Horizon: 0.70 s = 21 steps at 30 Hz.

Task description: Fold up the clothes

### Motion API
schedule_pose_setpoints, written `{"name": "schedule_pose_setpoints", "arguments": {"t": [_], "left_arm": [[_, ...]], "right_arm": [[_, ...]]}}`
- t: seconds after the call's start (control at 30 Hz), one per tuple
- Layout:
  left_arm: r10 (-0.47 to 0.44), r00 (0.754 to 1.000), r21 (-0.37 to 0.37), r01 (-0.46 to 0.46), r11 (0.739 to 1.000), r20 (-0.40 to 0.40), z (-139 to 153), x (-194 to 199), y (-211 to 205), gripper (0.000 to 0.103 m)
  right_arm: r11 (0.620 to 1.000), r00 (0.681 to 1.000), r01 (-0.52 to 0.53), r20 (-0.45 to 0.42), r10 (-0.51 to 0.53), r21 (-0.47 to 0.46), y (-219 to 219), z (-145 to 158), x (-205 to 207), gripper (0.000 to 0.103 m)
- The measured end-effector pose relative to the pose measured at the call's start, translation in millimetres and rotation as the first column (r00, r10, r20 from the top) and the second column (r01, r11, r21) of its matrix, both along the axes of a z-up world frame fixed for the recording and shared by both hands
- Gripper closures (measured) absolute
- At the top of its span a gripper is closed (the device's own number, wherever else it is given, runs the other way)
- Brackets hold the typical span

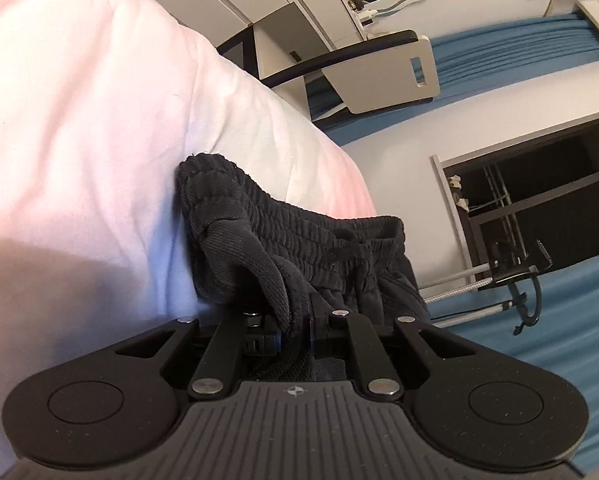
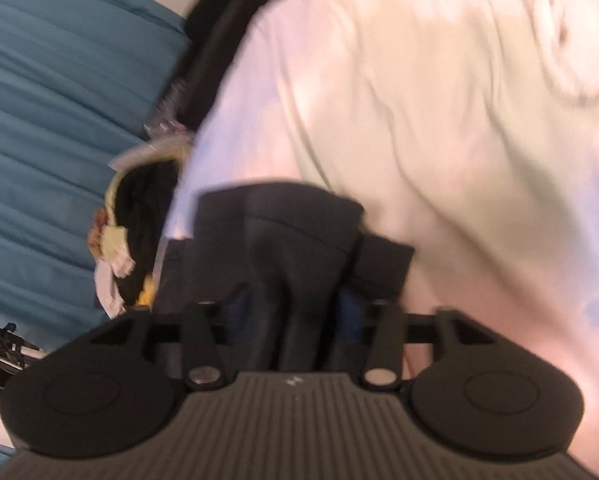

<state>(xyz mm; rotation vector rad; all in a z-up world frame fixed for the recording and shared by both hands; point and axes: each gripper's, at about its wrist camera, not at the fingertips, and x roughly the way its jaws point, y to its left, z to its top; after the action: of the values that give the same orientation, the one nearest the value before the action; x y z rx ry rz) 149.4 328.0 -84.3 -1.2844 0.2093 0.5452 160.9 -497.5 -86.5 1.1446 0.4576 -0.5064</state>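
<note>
Left wrist view: the left gripper (image 1: 295, 322) has its jaws closed on a bunched fold of the black shorts (image 1: 299, 236). The fabric is pinched between the two jaws at the 6 o'clock position of the garment. The elasticated, ribbed waistband runs from the 10 o'clock side of the garment across to its 3 o'clock side. The shorts rest on the white bedding (image 1: 99, 120), which fills the frame from 9 o'clock to 12 o'clock. Blue curtains (image 1: 499, 56) and a white chair (image 1: 383, 76) occupy the 1 o'clock to 2 o'clock sector, well apart from the garment.

Right wrist view (blurred): the right gripper (image 2: 295, 320) has its jaws standing apart. Dark fabric of the same black shorts (image 2: 283, 236) lies between the jaws. The blur does not allow a ruling on whether the pads press on it. The white bedding (image 2: 439, 100) extends from 12 o'clock to 4 o'clock. A pile of mixed clothes (image 2: 127, 248) lies at 9 o'clock, beside the bed edge, with a blue curtain (image 2: 59, 100) behind it.
</note>
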Motion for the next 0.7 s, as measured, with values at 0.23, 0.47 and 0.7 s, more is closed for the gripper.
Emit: {"name": "schedule_pose_setpoints", "arguments": {"t": [0.23,0.47,0.7], "left_arm": [[0.002,1.0,-0.016,-0.002,1.0,0.009,-3,-8,-1,0.09],[0.006,1.0,0.01,-0.006,1.0,-0.004,-3,-9,-7,0.09],[0.041,0.996,0.185,-0.026,0.982,-0.081,11,6,-30,0.092]], "right_arm": [[0.999,0.997,-0.025,-0.077,0.027,0.024,-1,-14,-16,0.059],[0.997,0.987,-0.081,-0.141,0.082,0.01,-9,-35,20,0.058],[0.987,0.986,-0.105,0.113,0.119,-0.122,16,11,11,0.09]]}}
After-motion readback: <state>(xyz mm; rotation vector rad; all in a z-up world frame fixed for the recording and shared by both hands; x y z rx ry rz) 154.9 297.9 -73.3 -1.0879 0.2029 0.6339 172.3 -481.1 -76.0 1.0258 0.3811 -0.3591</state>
